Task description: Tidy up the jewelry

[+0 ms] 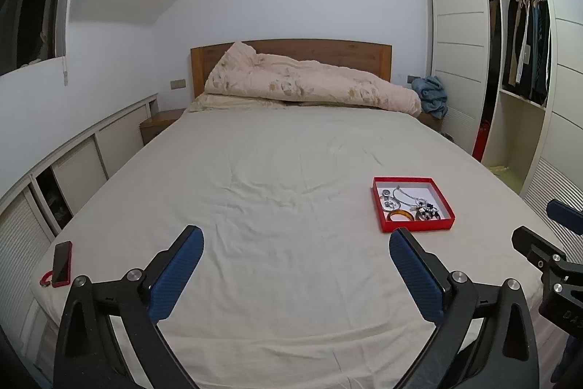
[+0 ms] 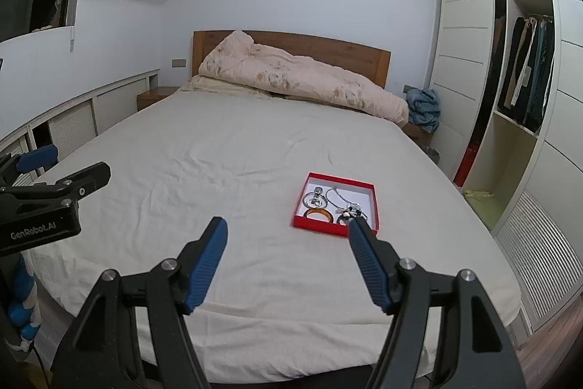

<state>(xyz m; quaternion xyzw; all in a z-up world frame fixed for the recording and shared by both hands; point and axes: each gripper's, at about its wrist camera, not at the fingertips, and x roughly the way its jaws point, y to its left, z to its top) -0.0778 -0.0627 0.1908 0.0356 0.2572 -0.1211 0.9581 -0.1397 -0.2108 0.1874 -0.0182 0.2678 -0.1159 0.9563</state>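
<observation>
While both grippers hang above the foot of a bed (image 1: 277, 170), a shallow red tray (image 1: 448, 206) of jewelry sits on the pale sheet toward the bed's right side, ahead of them. The left gripper (image 1: 296, 237) has its blue-padded fingers (image 1: 175, 274) spread wide with only bare sheet between them; the tray lies beyond and just right of its right fingertip. The right gripper (image 2: 288, 225) is likewise released, fingers (image 2: 206, 265) parted and grasping nothing, and in its own view its right fingertip overlaps the tray's near right corner, though whether it touches cannot be told.

Inside the white-lined tray lie an amber bangle (image 2: 319, 214) at the near edge, a silver chain (image 2: 340, 197) running across the middle, a round silver piece (image 2: 314, 200) at the left and a dark beaded cluster (image 1: 426, 212) at the near right.

At the bed's left near corner a red phone (image 1: 62, 263) rests flat beside a small red ring-shaped item (image 1: 45, 279). A floral duvet (image 1: 309, 81) is bunched against the wooden headboard (image 1: 328, 51), and an open wardrobe (image 1: 524, 42) with hanging clothes stands to the right.
</observation>
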